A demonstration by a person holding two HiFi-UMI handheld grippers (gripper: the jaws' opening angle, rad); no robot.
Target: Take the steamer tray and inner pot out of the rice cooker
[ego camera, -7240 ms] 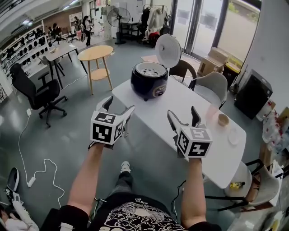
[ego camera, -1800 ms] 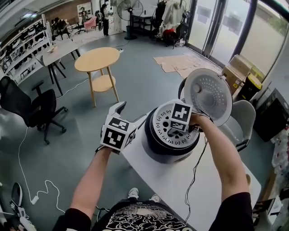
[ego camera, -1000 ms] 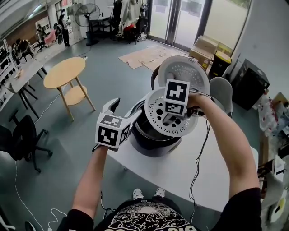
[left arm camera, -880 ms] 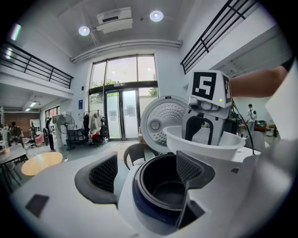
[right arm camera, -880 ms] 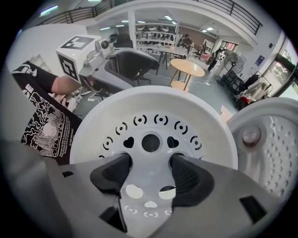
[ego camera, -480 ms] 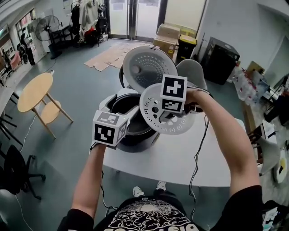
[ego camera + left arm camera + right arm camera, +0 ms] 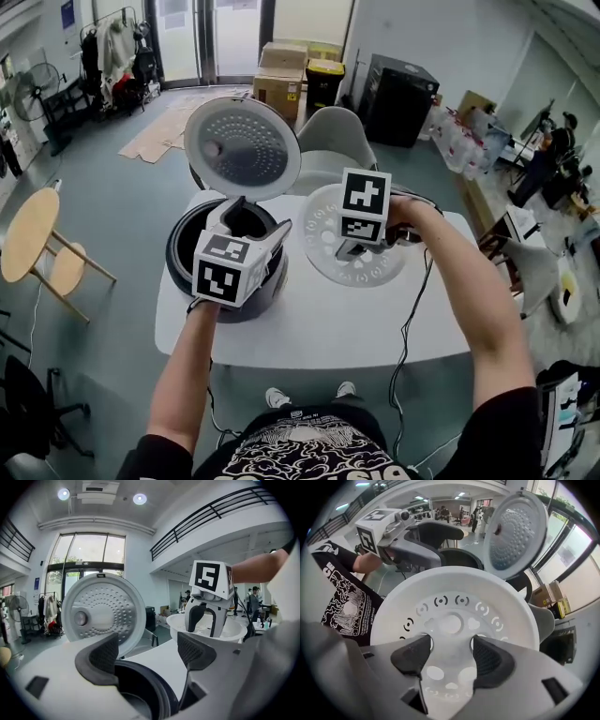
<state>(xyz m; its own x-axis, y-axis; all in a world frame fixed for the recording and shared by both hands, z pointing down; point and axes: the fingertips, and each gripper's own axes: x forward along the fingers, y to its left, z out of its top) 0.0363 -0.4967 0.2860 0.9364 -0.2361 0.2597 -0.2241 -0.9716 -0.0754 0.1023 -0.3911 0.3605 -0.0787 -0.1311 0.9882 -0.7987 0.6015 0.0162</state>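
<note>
Two pads of the right gripper (image 7: 349, 251) pinch the raised centre grip of the white steamer tray (image 7: 323, 234). The jaws sit fairly wide because that grip is broad. The gripper points down, so the perforated tray hangs level. The tray is out of the rice cooker (image 7: 180, 258), over the white table (image 7: 375, 323) just right of it, likely to be set down. The left gripper (image 7: 255, 217) has its jaws spread and empty at the cooker's mouth, probably for the inner pot (image 7: 133, 701), not yet out. The lid (image 7: 242, 147) stands open.
</note>
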